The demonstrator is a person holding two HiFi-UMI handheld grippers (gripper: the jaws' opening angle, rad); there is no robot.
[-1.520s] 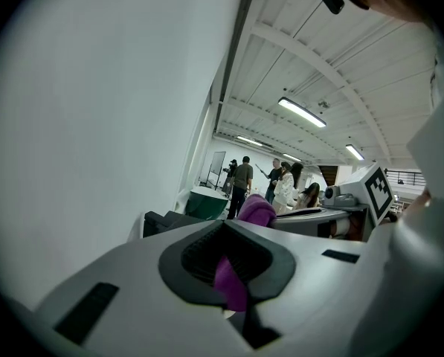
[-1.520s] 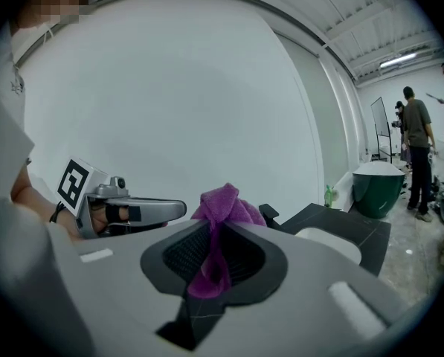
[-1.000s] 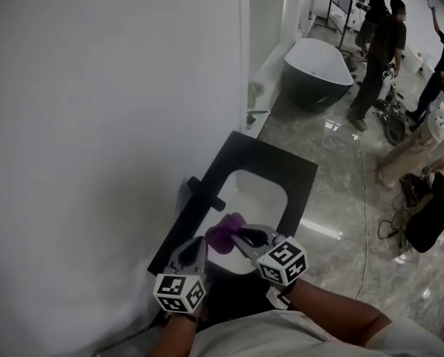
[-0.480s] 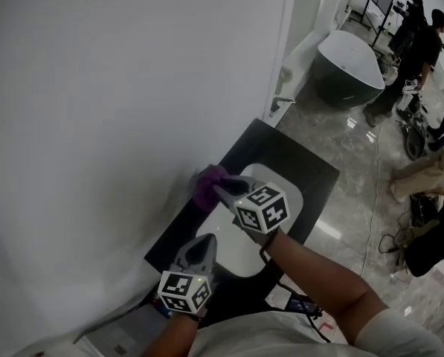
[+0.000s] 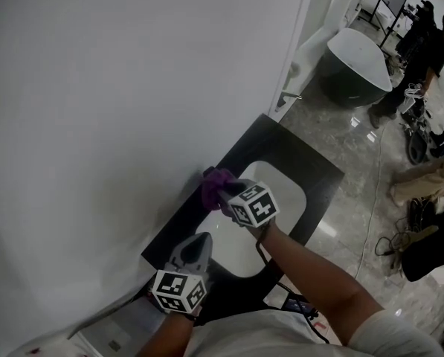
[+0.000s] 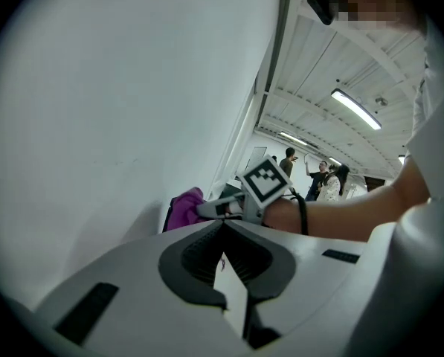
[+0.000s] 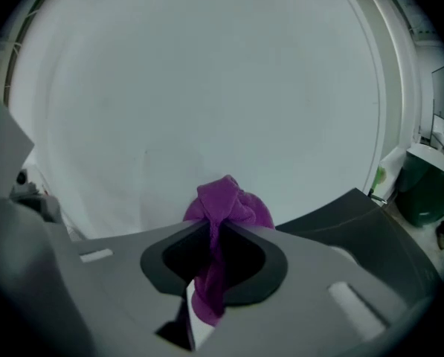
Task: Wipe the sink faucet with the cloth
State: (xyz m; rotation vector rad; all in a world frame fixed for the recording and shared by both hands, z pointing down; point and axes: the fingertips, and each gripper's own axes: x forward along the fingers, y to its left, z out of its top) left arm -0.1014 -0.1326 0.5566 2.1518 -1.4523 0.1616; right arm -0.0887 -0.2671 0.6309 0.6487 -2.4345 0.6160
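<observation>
A purple cloth (image 5: 216, 186) is pressed against the wall side of the black counter (image 5: 281, 151), where it covers the black faucet; only a dark edge of the faucet (image 6: 167, 216) shows beside the cloth (image 6: 183, 207). My right gripper (image 5: 226, 193) is shut on this cloth, which bunches past the jaw tips (image 7: 225, 203) and hangs between them. My left gripper (image 5: 201, 239) hovers over the near end of the white basin (image 5: 281, 192), below and behind the right one. Its jaws (image 6: 224, 227) meet with nothing between them.
A plain white wall (image 5: 117, 103) runs along the left, close to both grippers. Beyond the counter lie a glossy stone floor, a dark freestanding bathtub (image 5: 359, 58), people (image 5: 422, 43) and cables (image 5: 411, 236) at the far right.
The right gripper carried the cloth from over the basin up to the faucet at the wall. The left gripper stayed low near the basin's front. The head view shifted.
</observation>
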